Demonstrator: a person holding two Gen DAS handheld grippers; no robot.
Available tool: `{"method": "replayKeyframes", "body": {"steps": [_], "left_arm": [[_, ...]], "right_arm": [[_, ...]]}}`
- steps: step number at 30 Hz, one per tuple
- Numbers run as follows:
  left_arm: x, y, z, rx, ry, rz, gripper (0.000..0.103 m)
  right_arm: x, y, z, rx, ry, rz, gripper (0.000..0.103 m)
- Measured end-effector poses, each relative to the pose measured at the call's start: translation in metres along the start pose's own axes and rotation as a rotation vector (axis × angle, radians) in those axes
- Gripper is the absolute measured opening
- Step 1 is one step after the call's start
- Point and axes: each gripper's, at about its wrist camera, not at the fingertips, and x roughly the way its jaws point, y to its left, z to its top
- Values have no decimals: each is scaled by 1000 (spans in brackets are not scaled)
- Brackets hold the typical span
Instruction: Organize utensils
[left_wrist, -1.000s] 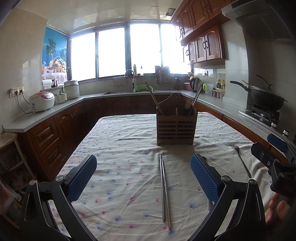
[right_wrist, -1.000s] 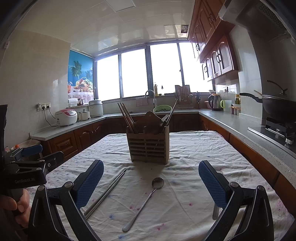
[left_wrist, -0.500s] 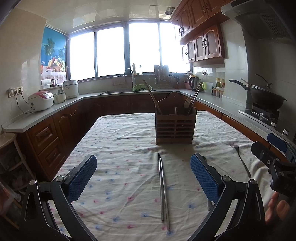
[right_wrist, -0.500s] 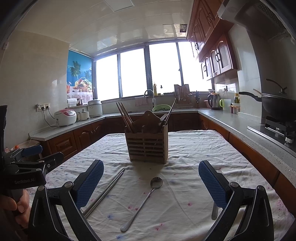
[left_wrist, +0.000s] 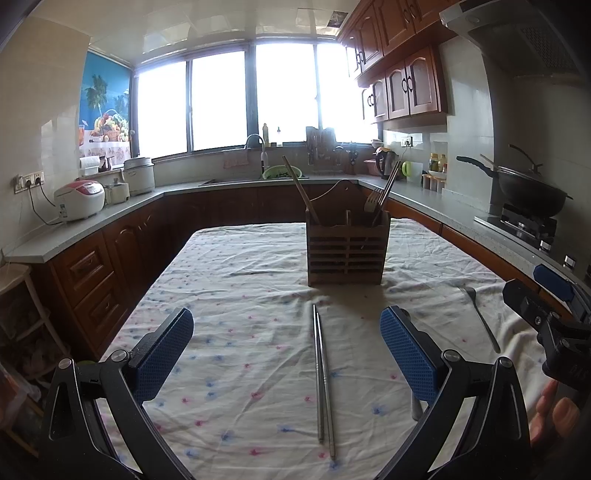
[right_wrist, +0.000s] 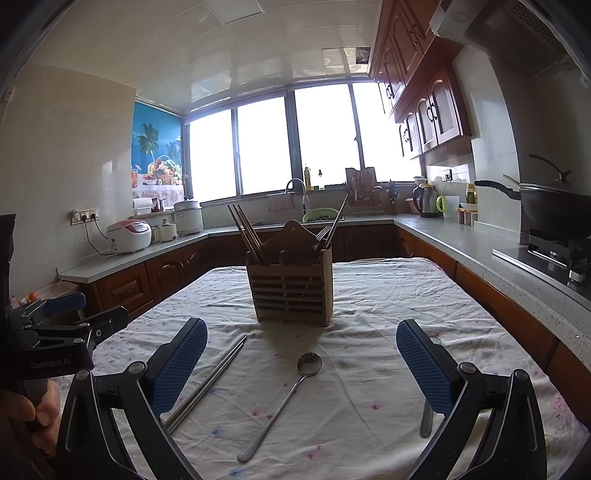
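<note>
A white tablecloth (left_wrist: 258, 288) dotted pink and blue bears a brown wooden holder (left_wrist: 347, 251) and silver chopsticks (left_wrist: 322, 376).

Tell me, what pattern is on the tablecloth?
White tablecloth with small pink and blue flower dots, clearest in the left wrist view.

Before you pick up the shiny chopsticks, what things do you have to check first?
1. Left gripper open wide: ok.
2. Metal chopsticks lying together on the tablecloth, between the left gripper's fingers: ok.
3. Right gripper open and holding nothing: ok.
4. Spoon lies apart from the chopsticks, not tangled: ok.
5. Wooden holder standing upright: ok.
6. Room left in the holder's compartments: cannot tell, only the tops of the utensils inside show.
</note>
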Motion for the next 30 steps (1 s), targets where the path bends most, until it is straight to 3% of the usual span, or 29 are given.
{"method": "replayKeyframes", "body": {"steps": [30], "left_arm": [[4, -9, 9, 17, 6, 22, 103]], "right_arm": [[17, -12, 7, 28, 73, -99, 103]]}}
